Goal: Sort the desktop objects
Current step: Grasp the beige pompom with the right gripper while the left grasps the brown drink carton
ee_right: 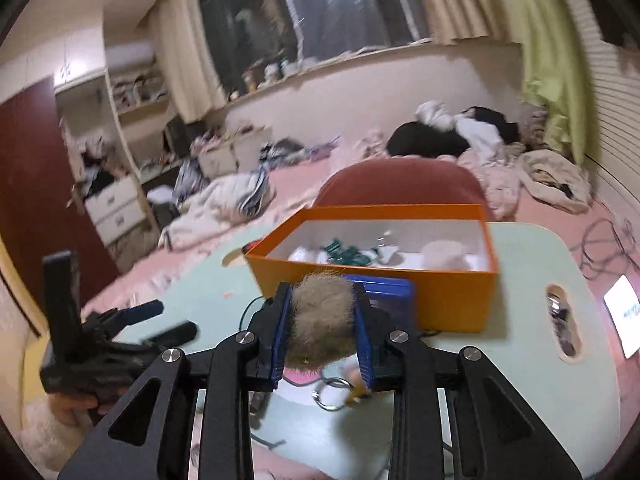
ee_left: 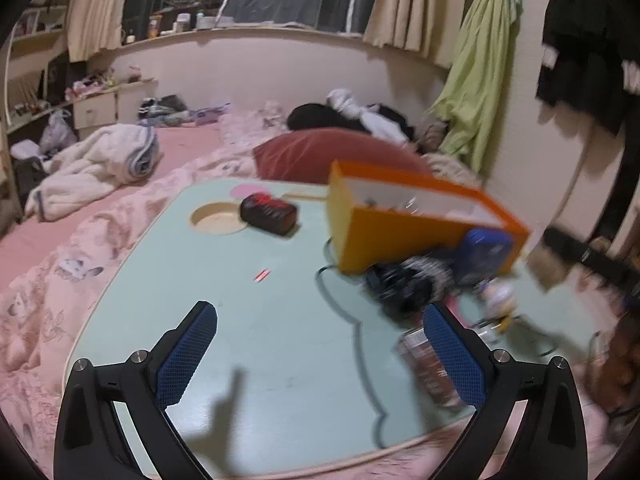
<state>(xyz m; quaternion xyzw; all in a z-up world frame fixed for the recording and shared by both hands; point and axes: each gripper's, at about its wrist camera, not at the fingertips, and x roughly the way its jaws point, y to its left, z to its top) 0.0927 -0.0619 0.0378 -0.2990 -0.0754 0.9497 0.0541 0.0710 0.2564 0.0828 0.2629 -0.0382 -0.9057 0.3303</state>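
In the right wrist view my right gripper (ee_right: 322, 297) is shut on a grey-brown furry pompom (ee_right: 320, 320), held above the pale green table (ee_right: 520, 360). A metal key ring (ee_right: 332, 395) dangles under the pompom. Just beyond stands an open orange box (ee_right: 440, 300) holding small green and white items, with a blue box (ee_right: 390, 294) against its near wall. My left gripper (ee_left: 320, 336) is open over bare table (ee_left: 260, 360) with nothing between its fingers. From there the orange box (ee_left: 400, 236) is at the right, and the right gripper in front of it is a dark blur.
A dark red-and-black pouch (ee_left: 269, 216) lies beside a round recess (ee_left: 216, 218) at the table's far side. A black cable (ee_left: 352, 320) runs across the table, and a clear jar (ee_left: 424, 364) sits near my right finger. A small red item (ee_left: 261, 276) lies mid-table. Pink bedding surrounds the table.
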